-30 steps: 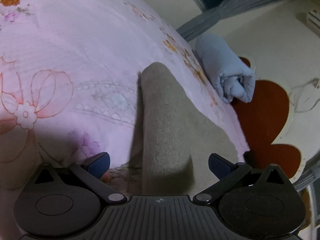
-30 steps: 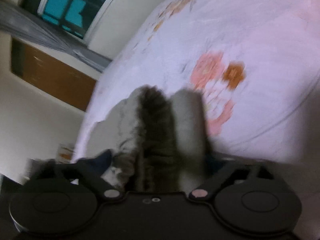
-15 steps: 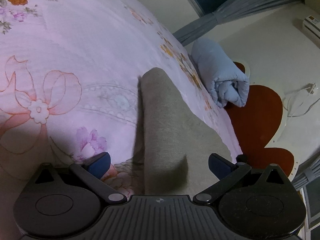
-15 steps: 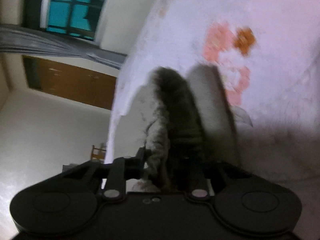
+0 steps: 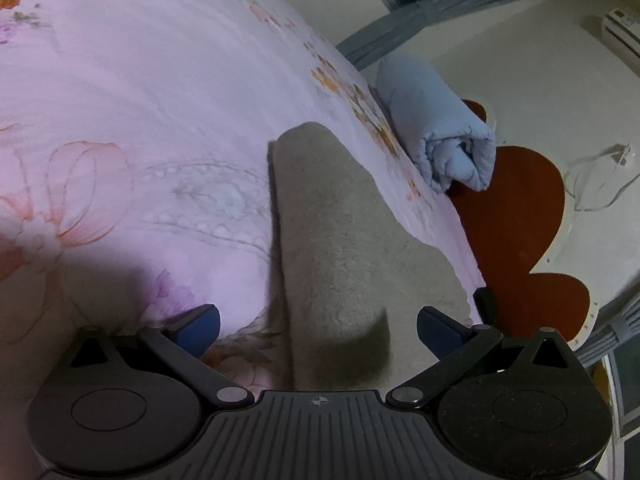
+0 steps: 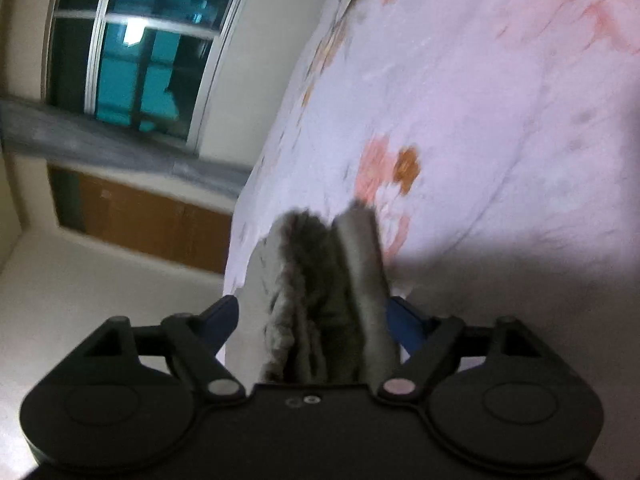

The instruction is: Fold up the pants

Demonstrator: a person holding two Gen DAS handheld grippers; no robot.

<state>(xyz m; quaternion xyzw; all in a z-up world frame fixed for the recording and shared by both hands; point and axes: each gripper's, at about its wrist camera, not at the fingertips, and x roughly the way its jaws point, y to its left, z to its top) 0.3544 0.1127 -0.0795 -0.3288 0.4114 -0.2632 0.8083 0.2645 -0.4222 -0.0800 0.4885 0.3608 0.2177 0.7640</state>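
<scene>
Right wrist view: right tool, jaws just reopened and released around the bunched grey pants on the bed, likely mid-fold; next, regrip squarely while left tool waits spread.

Left claw gapes wide; right claw has just reopened, pads apart.

Beige pants, pink floral bedsheet

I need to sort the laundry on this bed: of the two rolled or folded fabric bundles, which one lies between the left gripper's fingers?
The beige fleece pants, between the open left gripper. The light blue rolled blanket sits farther off, at the bed's edge.
</scene>
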